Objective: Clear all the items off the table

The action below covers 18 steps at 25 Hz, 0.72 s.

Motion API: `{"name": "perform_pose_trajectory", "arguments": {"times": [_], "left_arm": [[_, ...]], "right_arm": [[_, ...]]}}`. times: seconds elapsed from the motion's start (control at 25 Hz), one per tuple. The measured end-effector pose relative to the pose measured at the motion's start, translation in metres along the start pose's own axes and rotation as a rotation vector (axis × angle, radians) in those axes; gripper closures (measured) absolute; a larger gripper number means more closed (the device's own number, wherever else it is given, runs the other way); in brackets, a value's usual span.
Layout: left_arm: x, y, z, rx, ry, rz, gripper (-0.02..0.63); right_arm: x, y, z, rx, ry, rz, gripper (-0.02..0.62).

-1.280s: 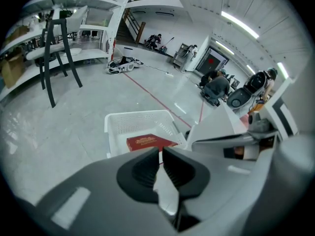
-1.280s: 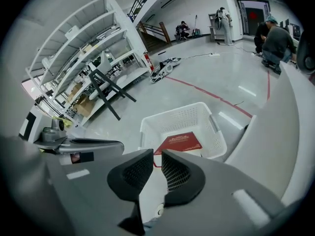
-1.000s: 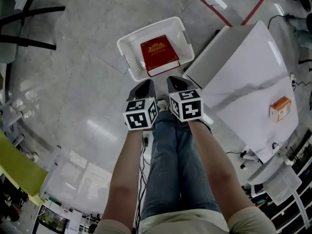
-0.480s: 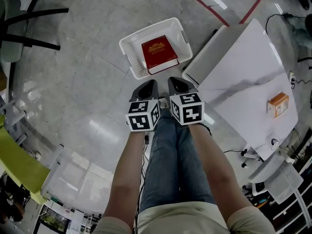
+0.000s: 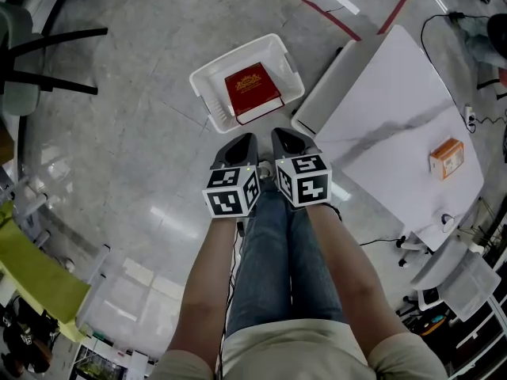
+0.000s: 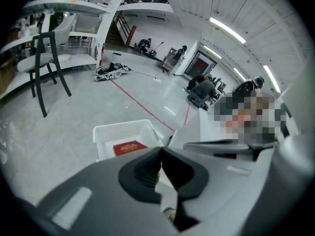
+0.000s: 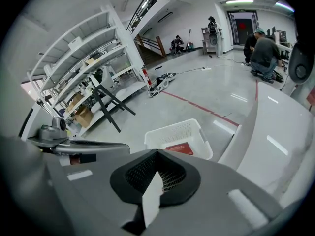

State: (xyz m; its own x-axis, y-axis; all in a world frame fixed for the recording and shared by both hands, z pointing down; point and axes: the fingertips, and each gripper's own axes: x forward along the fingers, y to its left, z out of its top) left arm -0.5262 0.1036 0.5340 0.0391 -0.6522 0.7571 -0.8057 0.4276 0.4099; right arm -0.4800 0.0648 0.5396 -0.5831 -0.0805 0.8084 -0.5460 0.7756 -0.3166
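A red book [image 5: 253, 92] lies inside a white basket [image 5: 212, 76] on the floor; both also show in the left gripper view, book [image 6: 129, 147] and basket [image 6: 114, 132], and in the right gripper view, book [image 7: 179, 149] and basket [image 7: 173, 132]. My left gripper [image 5: 240, 142] and right gripper [image 5: 283, 136] hang side by side just short of the basket, both shut and empty. To the right stands the white table [image 5: 396, 125] with an orange box [image 5: 447, 157] near its far edge.
A black chair [image 5: 32, 54] stands at the upper left on the grey floor. Red tape lines [image 5: 317, 10] cross the floor beyond the basket. Shelving [image 7: 83, 77] and people [image 7: 263, 53] are farther off. A clear bin [image 5: 131, 303] sits at lower left.
Both grippers have risen a little together, staying shut. The view has shifted so the basket and table sit slightly higher and more to the left.
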Motion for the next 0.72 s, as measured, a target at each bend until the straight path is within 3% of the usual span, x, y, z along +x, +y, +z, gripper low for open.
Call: {"name": "perform_pose_trajectory", "arguments": {"times": [0.36,0.72], "left_arm": [[-0.004,-0.032,-0.002,0.069,0.034,-0.055,0.597],[0.003,-0.094,-0.014,0.174,0.046,-0.111,0.597]], "right_arm": [[-0.029,-0.015,0.002,0.055,-0.055,-0.039,0.597],[-0.07,-0.053,-0.015,0.134,-0.114,-0.083,0.597]]}}
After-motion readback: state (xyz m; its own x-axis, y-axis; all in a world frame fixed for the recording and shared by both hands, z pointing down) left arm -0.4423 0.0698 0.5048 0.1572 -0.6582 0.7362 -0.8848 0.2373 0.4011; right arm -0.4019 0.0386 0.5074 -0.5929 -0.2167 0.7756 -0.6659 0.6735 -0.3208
